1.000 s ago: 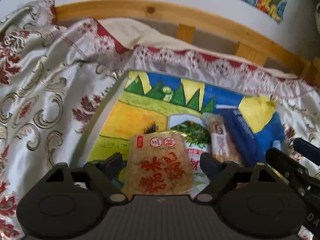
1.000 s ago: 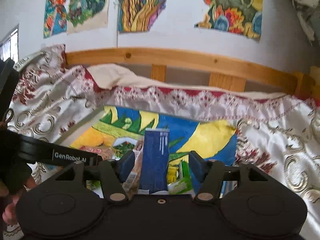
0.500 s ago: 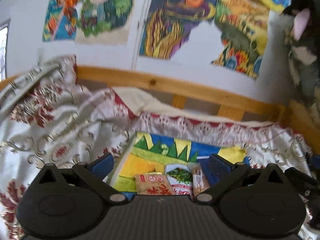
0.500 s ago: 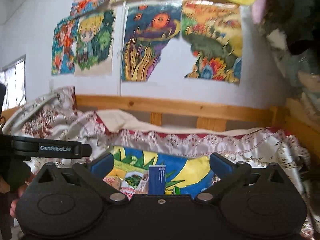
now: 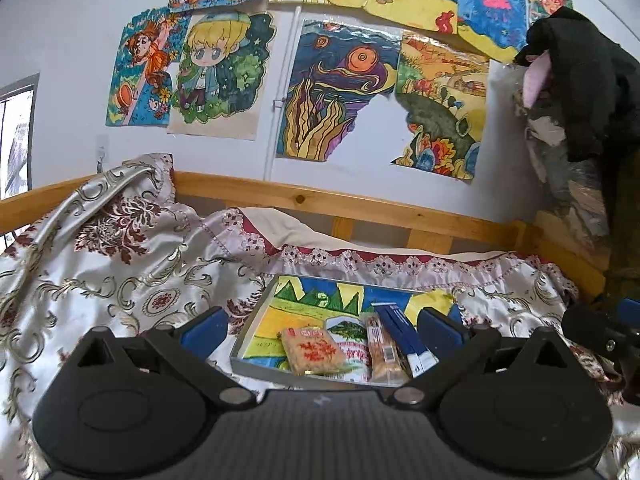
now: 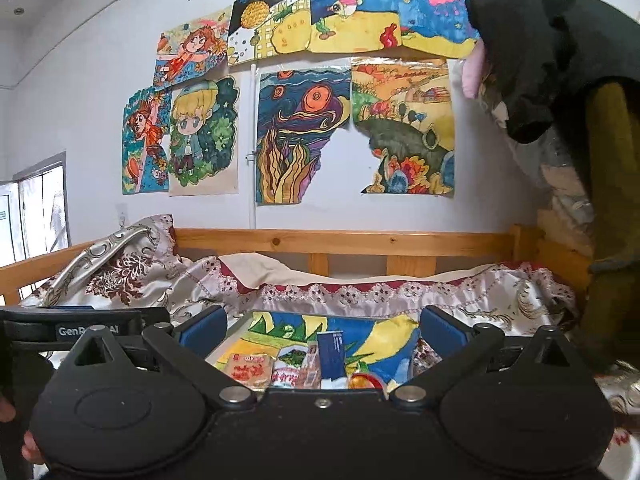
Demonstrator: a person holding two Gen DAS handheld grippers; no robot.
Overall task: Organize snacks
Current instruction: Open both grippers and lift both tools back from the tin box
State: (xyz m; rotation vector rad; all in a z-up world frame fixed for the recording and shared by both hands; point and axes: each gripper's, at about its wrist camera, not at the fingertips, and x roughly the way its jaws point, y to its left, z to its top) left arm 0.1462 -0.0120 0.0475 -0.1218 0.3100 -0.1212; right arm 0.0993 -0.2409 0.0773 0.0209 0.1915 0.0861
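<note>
A flat tray [image 5: 249,332] with a painted landscape bottom lies on the bed. In it, side by side, are an orange cracker packet [image 5: 312,350], a green-and-white packet [image 5: 349,338], a long bar packet [image 5: 382,350] and a blue box [image 5: 404,334]. My left gripper [image 5: 322,326] is open and empty, held back from the tray and above it. In the right wrist view the same tray [image 6: 232,330] holds the cracker packet [image 6: 248,372] and blue box [image 6: 331,350]. My right gripper [image 6: 322,326] is open too, with nothing between its fingers.
A satin patterned bedcover [image 5: 120,280] is bunched up at the left. A wooden bed rail [image 5: 360,208] runs behind the tray, below a wall of drawings. Dark clothes [image 5: 580,88] hang at the right. The left gripper's body [image 6: 80,328] and a hand [image 6: 28,448] show at the right view's left edge.
Both grippers opened wider and drew back and up from the tray. The cracker packet and blue box stay lying in it, now small and far. The wall has come into view.
</note>
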